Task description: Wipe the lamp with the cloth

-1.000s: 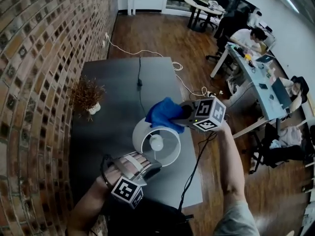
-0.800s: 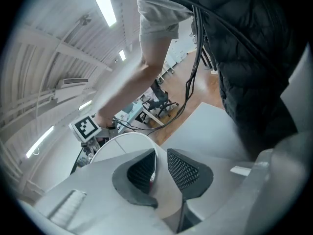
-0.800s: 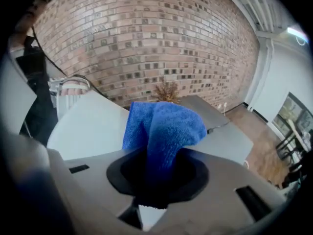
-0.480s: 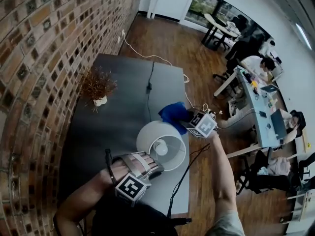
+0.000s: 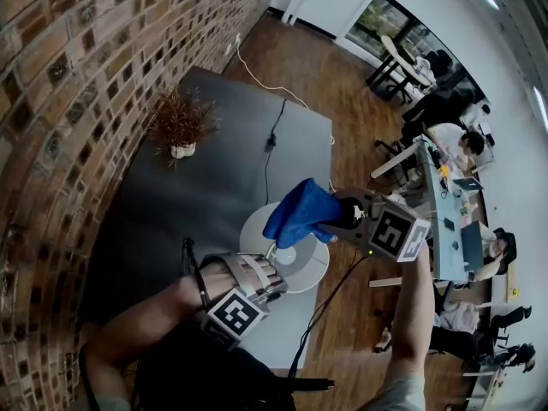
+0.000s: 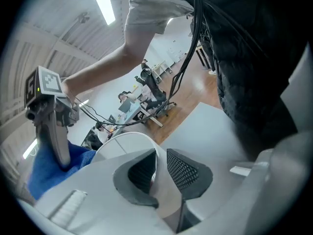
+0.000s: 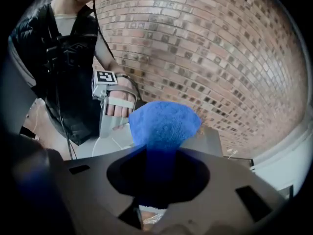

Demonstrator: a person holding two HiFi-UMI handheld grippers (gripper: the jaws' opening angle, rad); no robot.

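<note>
The lamp's white shade [image 5: 291, 262] stands open-topped on the dark table [image 5: 163, 221], its bulb visible inside. My left gripper [image 5: 274, 272] is shut on the shade's near rim; in the left gripper view the thin white wall [image 6: 157, 177] sits pinched between the meshed pads [image 6: 183, 170]. My right gripper [image 5: 332, 218] is shut on a blue cloth [image 5: 300, 211], which hangs above the shade's far rim. The cloth [image 7: 164, 124] fans out of the jaws in the right gripper view, with the left gripper [image 7: 115, 106] beyond it.
A dry plant in a small white pot [image 5: 181, 128] stands near the brick wall [image 5: 60, 101]. A black cable [image 5: 269, 157] runs across the table to the lamp. The table's right edge lies just past the shade, with wooden floor and people at desks [image 5: 445, 144] beyond.
The right gripper swung out past the shade with the cloth, then came back higher and rolled, so the cloth now hangs over the far rim. The left gripper kept its hold.
</note>
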